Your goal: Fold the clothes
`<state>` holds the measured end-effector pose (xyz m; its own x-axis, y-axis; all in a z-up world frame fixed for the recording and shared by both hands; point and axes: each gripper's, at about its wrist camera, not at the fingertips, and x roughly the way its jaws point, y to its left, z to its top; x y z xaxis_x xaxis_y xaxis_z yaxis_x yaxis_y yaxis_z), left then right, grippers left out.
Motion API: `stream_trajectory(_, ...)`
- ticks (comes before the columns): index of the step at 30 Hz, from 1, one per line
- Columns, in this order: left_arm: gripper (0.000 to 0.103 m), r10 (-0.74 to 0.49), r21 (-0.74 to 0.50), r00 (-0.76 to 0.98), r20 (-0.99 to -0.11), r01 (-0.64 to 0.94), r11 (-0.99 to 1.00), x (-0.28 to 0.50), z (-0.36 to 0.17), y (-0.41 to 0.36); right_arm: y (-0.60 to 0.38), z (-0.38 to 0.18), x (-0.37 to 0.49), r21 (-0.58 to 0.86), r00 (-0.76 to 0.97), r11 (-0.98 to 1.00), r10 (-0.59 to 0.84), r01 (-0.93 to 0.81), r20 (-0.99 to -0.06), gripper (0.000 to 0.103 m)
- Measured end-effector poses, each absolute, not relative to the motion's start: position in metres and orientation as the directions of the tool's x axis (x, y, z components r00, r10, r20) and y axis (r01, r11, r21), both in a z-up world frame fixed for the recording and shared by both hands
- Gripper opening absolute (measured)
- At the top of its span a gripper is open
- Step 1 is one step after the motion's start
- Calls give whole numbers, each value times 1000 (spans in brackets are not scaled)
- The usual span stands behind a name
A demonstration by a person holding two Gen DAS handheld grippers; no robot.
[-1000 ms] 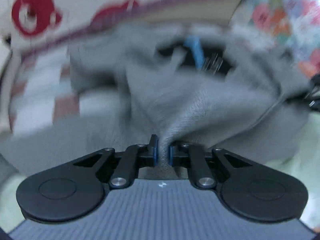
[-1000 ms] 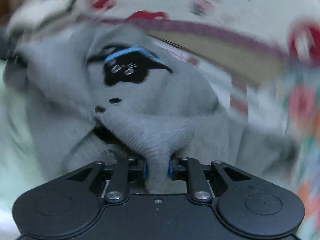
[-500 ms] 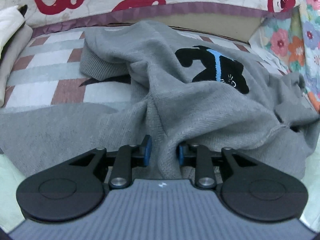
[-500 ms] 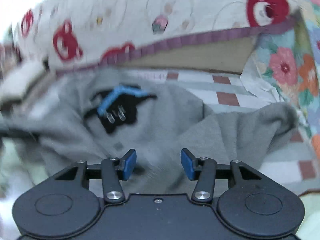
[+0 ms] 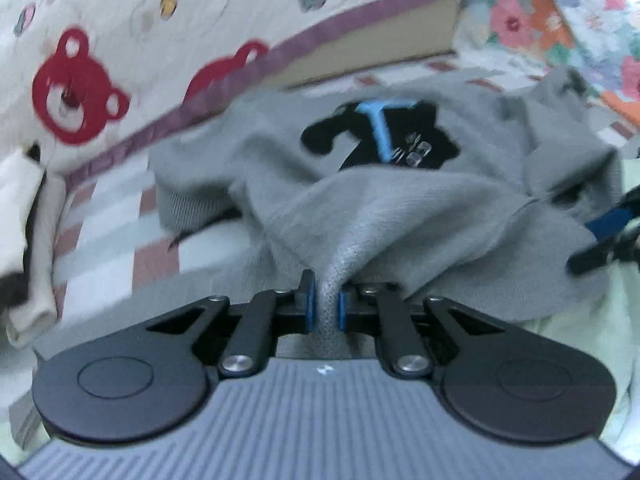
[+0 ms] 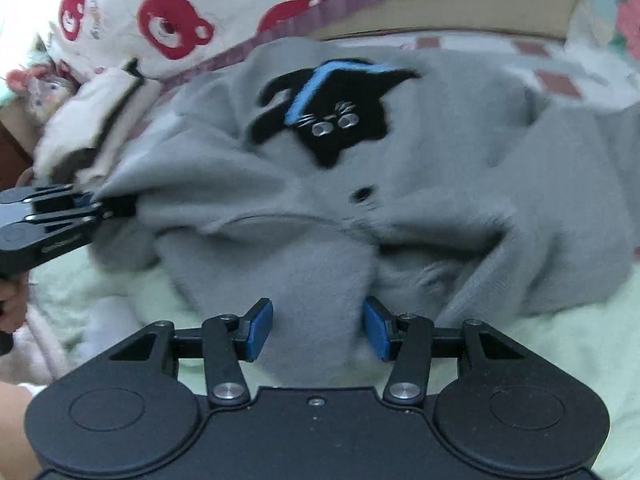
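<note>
Grey knit sweater (image 6: 420, 168), crumpled on the bed, its front turned up toward you. A black cat motif (image 6: 332, 116) with a blue stripe sits on the chest; in the right wrist view a dark button (image 6: 363, 194) lies just below it. The knit is bunched into ridges and folds rather than lying flat, and both views are partly blurred.

Your left gripper (image 5: 323, 307) has its fingers closed on a gathered, rope-like ridge of the sweater's near edge; the cloth fills the narrow gap between the blue pads. The right wrist view shows this gripper at the far left, at the garment's edge, with part of a hand (image 6: 12, 300) below it.

Your right gripper (image 6: 318, 330) has its fingers spread wide, with a rounded fold of the sweater lying between them. You cannot tell from the blur whether the pads touch the cloth. The left wrist view shows this gripper at the right border.

Around the sweater: a checked sheet (image 5: 120, 248) beneath it, a pale green cover (image 6: 560, 340) under its near edge, a bear-print quilt (image 5: 120, 40) with a purple border behind, a floral fabric (image 5: 560, 20) at the far right, and a stack of folded cream clothes (image 5: 28, 216) at the left. The stack lies near the sweater's left side.
</note>
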<state>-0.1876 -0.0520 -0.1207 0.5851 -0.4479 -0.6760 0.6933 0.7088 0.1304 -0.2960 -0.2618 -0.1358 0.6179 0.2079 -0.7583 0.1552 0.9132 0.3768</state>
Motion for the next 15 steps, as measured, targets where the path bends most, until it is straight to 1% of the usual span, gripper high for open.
stream_trajectory(1,11,-473,105,581,-662,697,709,-188,-118,-50,-259,-135,-298,406,627,906,247,122,-739,57)
stream_trajectory(2,11,-497,80,577,-648,701,709,-187,-115,-47,-256,-133,-299,411,633,906,260,101,-729,54)
stream_trajectory(3,12,-521,55,573,-632,704,708,-187,-112,-45,-253,-131,-301,414,640,907,270,82,-719,47)
stream_trajectory(4,13,-541,27,568,-620,705,709,-186,-108,-42,-251,-128,-302,411,651,909,272,67,-709,23)
stream_trajectory(5,14,-559,-4,561,-610,703,711,-184,-105,-38,-250,-125,-302,409,660,911,273,56,-700,9)
stream_trajectory(10,13,-643,-159,533,-551,689,707,-175,-87,-19,-255,-110,-291,404,687,914,266,44,-676,8)
stream_trajectory(11,13,-653,-166,529,-542,694,700,-175,-85,-17,-256,-107,-287,405,687,914,268,42,-675,7)
stream_trajectory(15,14,-689,-125,498,-526,756,642,-179,-79,-23,-268,-89,-270,429,714,902,272,44,-645,7)
